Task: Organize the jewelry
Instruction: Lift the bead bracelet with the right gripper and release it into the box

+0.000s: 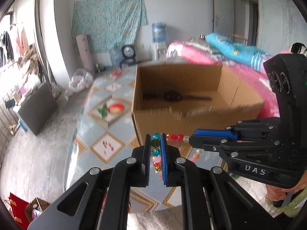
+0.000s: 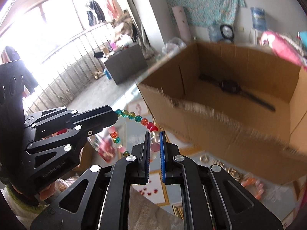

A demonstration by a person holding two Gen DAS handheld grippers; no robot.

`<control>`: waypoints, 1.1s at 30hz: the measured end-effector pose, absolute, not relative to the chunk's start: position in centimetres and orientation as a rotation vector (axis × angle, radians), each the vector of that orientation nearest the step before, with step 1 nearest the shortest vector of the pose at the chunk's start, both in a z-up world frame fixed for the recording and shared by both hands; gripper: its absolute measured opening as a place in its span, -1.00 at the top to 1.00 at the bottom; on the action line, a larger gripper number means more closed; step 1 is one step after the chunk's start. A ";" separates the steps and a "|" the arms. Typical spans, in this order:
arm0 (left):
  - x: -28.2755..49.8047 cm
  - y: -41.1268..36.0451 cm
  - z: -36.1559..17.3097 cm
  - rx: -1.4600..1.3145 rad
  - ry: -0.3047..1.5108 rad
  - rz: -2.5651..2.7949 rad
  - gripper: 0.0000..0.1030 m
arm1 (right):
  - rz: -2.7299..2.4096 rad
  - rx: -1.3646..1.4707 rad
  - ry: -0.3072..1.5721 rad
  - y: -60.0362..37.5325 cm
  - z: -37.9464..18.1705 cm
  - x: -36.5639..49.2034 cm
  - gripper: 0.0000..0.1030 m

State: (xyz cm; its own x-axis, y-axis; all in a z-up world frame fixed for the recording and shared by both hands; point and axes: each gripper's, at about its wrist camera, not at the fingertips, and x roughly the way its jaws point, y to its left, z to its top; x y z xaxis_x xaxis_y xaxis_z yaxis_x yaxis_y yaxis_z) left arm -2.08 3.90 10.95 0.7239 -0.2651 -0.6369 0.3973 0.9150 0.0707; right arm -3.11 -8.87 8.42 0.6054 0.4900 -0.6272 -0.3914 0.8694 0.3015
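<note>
A string of coloured glass beads [image 1: 173,137] hangs stretched between both grippers, above the table and just in front of an open cardboard box [image 1: 159,122]. My left gripper [image 1: 155,143] is shut on its teal and pink beads. In the same view my right gripper [image 1: 190,139] comes in from the right, shut on the other end. In the right wrist view, the right gripper [image 2: 154,140] pinches clear and pink beads, and the bead string [image 2: 141,119] runs left to the left gripper [image 2: 116,117]. A dark wristwatch [image 2: 230,86] lies on the floor of the cardboard box [image 2: 220,134].
The box stands on a glass-topped table [image 1: 107,149] with a patterned cloth. An orange bead bracelet [image 2: 251,185] and a small ring [image 2: 204,158] lie on the table near the box. A bed with pink bedding [image 1: 193,51] is behind it, and a dark cabinet [image 1: 38,107] stands at the left.
</note>
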 end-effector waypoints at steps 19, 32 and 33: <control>11.8 -2.0 15.8 0.183 0.679 -0.521 0.83 | 0.513 0.161 0.935 -14.3 12.7 11.3 0.85; 16.8 -3.3 7.1 0.270 1.005 -0.465 0.81 | 0.522 0.118 1.401 -11.7 2.4 18.2 0.85; 16.8 -3.4 7.1 0.286 0.993 -0.457 0.80 | 0.516 0.122 1.425 -11.5 1.7 18.5 0.85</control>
State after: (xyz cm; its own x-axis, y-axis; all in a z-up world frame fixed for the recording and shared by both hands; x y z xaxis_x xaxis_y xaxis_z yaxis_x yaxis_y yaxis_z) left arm 16.75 -3.41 7.13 0.4635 -0.2388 -0.8533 0.4935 0.8694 0.0248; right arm 18.52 -11.51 1.69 0.0558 0.4104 -0.9102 -0.2678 0.8844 0.3823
